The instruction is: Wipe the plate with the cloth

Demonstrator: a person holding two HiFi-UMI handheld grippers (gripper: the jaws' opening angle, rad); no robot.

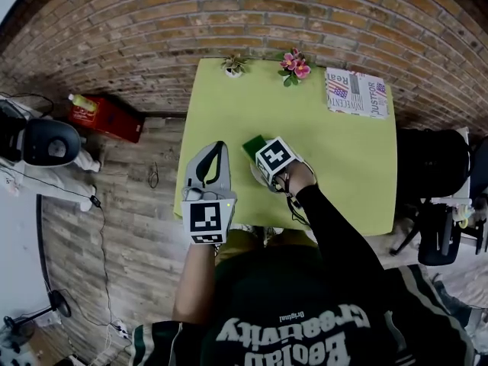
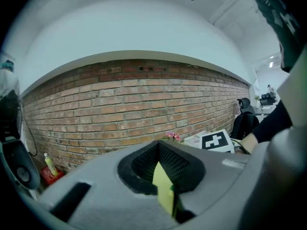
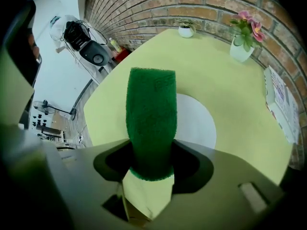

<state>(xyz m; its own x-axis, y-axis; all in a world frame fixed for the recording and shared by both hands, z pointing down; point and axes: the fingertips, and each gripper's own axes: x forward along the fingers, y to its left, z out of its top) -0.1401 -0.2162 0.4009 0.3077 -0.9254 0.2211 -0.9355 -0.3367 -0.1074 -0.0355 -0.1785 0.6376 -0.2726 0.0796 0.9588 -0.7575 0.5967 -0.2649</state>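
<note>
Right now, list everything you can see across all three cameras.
table: one, yellow-green, against the brick wall
plate: one, white, on the table
cloth: one, green, in the right gripper, over the plate
green plant: one, white pot, table's far edge
pink flowers: one pot, table's far edge
newspaper: one, printed, table's far right corner
box: one, red, floor left of table
chair: one, black, right of table
left gripper: one, grey, jaws together, empty, table's near left edge
right gripper: one, grey, shut on the cloth
</note>
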